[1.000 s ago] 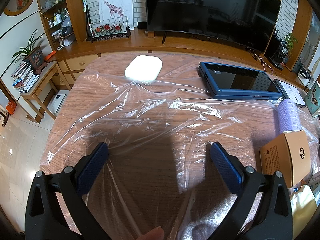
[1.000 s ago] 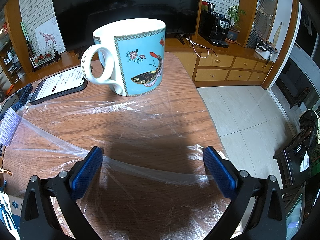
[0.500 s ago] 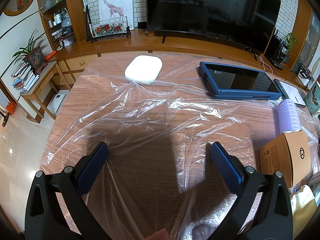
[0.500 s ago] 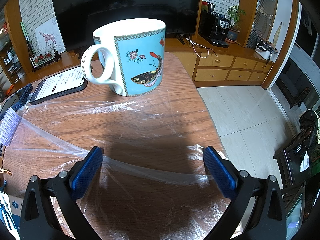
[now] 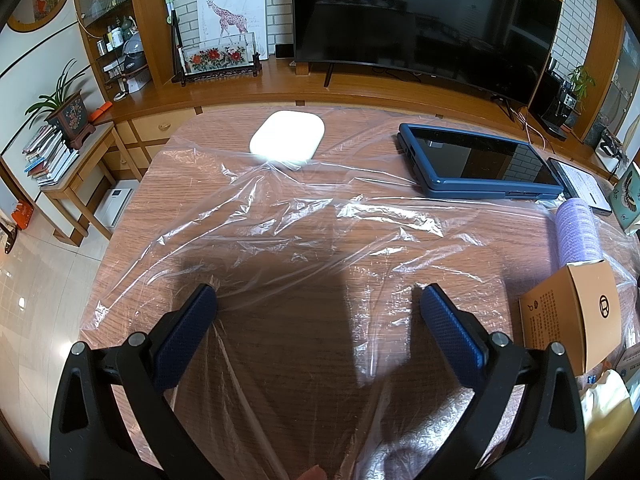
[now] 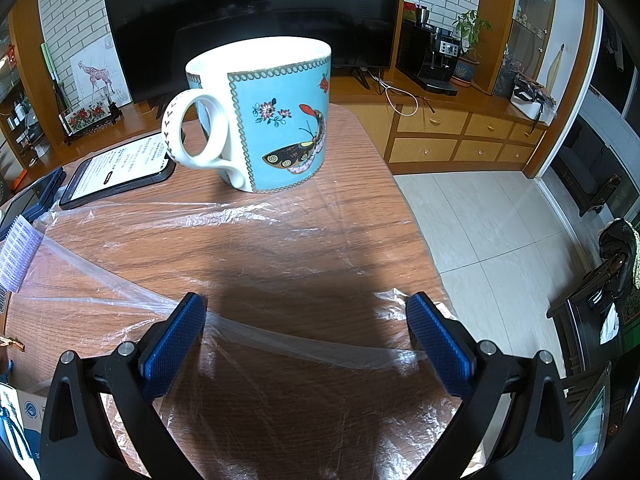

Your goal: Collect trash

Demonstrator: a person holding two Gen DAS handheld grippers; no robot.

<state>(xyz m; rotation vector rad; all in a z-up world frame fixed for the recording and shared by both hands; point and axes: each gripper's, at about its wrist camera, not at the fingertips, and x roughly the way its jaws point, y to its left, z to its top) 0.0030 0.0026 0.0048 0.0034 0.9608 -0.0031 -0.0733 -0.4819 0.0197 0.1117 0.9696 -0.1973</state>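
Left gripper (image 5: 318,300) spread wide, right gripper (image 6: 306,310) too, both empty over clear plastic bag (image 5: 304,216) lying flat on table (image 5: 128,216), just before butterfly mug (image 6: 266,116). Nothing collected yet imo, bag ungrabbed.

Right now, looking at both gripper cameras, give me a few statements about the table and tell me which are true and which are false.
1. Both the left gripper and the right gripper are open with nothing between their fingers. True.
2. The mug is lying on its side. False: it stands upright on the table, its handle toward the phone.
3. A clear plastic sheet is spread, wrinkled, over the wooden tabletop. True.
4. The tablet in the blue case is showing a bright video. False: its screen is dark.
5. The white pad sits at the far side of the table, toward the television. True.
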